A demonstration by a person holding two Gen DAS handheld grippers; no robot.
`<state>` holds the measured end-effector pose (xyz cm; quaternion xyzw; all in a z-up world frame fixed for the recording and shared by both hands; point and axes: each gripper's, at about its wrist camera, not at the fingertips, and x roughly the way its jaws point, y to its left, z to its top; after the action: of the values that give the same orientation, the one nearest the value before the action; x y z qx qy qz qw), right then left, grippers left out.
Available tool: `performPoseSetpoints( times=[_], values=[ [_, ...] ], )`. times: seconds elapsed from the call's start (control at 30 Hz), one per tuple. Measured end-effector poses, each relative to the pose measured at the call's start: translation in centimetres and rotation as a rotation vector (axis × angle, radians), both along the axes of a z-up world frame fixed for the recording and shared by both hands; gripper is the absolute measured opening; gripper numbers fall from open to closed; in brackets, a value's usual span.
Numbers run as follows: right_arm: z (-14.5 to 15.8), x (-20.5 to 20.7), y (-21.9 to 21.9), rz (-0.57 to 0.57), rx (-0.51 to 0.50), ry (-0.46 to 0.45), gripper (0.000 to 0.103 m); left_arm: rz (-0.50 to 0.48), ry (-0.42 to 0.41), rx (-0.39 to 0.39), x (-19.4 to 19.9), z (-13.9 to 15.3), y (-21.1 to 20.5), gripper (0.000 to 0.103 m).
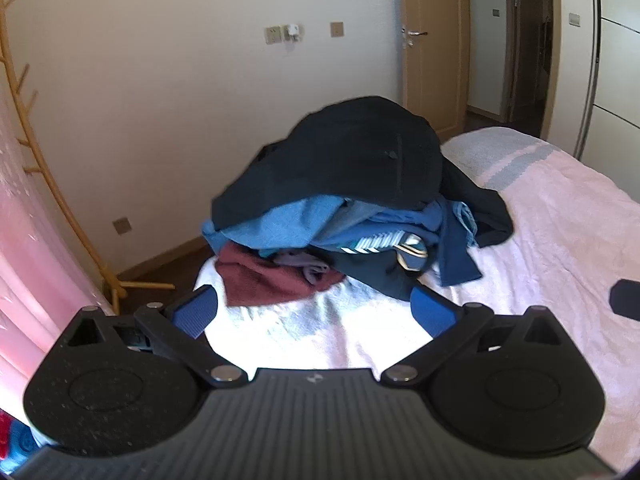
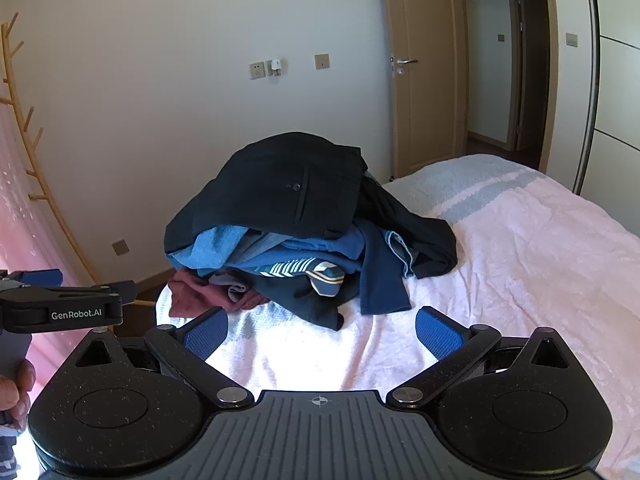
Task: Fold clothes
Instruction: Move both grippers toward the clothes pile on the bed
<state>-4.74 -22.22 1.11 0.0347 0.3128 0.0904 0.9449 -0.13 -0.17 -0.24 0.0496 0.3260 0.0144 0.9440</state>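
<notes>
Both claws hover low over the near end of the bed, each with its blue-padded fingers spread wide apart and nothing between them. Right gripper (image 2: 322,332) has its pads splayed to ten and two o'clock over bare pink bedspread (image 2: 532,264). Left gripper (image 1: 314,312) stands the same way in its own view; seen from the right wrist it juts in at nine o'clock, side-on, with a hand (image 2: 16,392) wrapped round its handle below.

Straight ahead at twelve o'clock from both claws lies the clothes pile (image 2: 304,236), just beyond the fingertips and not touched by either. From the left wrist a maroon garment (image 1: 272,280) at the pile's near edge sits closest, at about eleven o'clock, beside a striped dark piece (image 1: 380,246). Blue tops (image 1: 288,224) are heaped above them, and black trousers (image 1: 352,152) with a buttoned back pocket drape over the top.

Behind the pile stands a pale wall (image 2: 180,80) with sockets; a wooden coat rack (image 2: 36,152) curves up at ten o'clock, and a door (image 2: 424,72) stands at one o'clock.
</notes>
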Motion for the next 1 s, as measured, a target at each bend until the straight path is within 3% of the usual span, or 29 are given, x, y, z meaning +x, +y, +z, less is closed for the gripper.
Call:
performPoseSetpoints(
  times=[0.3,1.0],
  values=[
    [0.1,-0.1,0.0,0.000,0.003,0.005,0.102,-0.021,0.014,-0.046,-0.6,-0.9,-0.2,0.102],
    [-0.8,0.0,0.7,-0.006,0.002,0.027,0.102,-0.019,0.031,-0.076,-0.5,-1.0,0.9,0.102]
  ],
)
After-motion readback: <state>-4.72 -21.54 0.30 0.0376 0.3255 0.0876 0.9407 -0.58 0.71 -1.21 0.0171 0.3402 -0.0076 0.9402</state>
